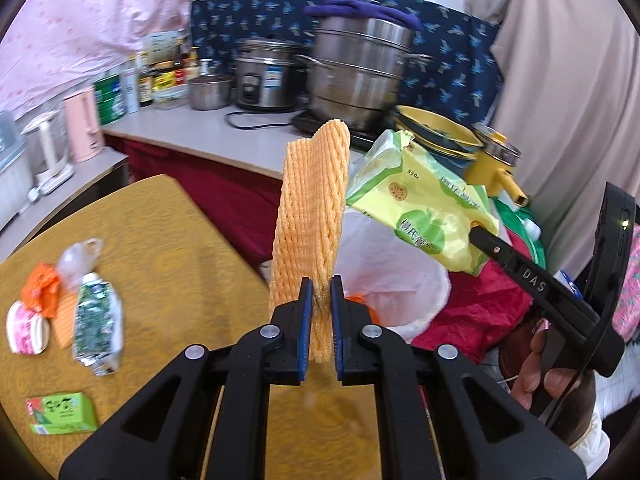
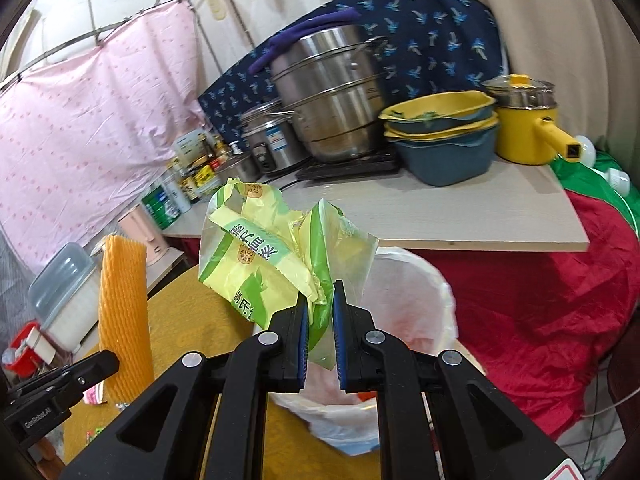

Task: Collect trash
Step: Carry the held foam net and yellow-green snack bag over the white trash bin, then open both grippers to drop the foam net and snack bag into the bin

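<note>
Left wrist: left tongs point(image 1: 321, 320) clamp orange foam net point(image 1: 310, 216), right tongs point(image 2: 320, 332) clamp green wrapper point(image 2: 272, 252), both near lined bin point(image 2: 416, 300); next, probably release over it.

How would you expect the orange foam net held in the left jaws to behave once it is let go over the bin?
The orange foam net stands upright above the left gripper unsupported, so it is probably springy rather than limp. Its open mesh suggests it is very light and may drift or catch on the white bin liner instead of dropping cleanly.
</note>
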Demonstrator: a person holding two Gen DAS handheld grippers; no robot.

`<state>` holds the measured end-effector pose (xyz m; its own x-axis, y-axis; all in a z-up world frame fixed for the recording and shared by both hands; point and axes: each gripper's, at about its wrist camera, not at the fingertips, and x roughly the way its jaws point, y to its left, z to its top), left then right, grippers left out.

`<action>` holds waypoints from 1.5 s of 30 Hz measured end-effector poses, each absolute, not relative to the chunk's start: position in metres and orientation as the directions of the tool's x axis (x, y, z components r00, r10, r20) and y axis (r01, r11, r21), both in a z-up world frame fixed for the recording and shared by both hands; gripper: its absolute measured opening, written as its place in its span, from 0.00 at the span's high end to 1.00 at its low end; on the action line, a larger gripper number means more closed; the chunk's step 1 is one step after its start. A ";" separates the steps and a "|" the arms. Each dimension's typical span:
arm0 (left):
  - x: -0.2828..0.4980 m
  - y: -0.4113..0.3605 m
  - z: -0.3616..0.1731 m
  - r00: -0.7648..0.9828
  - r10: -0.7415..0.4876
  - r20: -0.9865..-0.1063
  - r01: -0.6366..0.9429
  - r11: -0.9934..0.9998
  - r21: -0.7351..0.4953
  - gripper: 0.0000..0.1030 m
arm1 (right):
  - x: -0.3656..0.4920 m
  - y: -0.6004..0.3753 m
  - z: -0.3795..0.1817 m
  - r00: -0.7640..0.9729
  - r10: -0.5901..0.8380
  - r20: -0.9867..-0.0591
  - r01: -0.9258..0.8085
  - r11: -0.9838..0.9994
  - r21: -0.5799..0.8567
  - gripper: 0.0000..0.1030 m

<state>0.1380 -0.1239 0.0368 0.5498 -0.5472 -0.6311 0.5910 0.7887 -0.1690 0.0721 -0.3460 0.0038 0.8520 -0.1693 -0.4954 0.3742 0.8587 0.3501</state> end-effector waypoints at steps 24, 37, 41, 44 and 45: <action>0.177 -0.236 -0.016 0.364 -0.596 -0.715 0.663 0.705 -0.251 0.89 | 0.041 -0.417 -0.035 0.797 -0.263 -0.544 0.511 0.773 0.376 0.90; 0.197 -0.216 -0.009 0.435 -0.563 -0.702 0.600 0.763 -0.240 0.62 | 0.070 -0.404 -0.043 0.799 -0.223 -0.558 0.481 0.795 0.371 0.87; 0.199 -0.204 -0.007 0.464 -0.550 -0.694 0.576 0.783 -0.235 0.53 | 0.082 -0.393 -0.042 0.804 -0.214 -0.554 0.466 0.805 0.366 0.73; 0.200 -0.197 -0.006 0.476 -0.541 -0.693 0.567 0.791 -0.229 0.51 | 0.088 -0.387 -0.041 0.808 -0.211 -0.550 0.459 0.811 0.362 0.65; 0.201 -0.194 -0.006 0.480 -0.539 -0.693 0.563 0.795 -0.228 0.51 | 0.089 -0.386 -0.041 0.809 -0.208 -0.550 0.456 0.812 0.363 0.64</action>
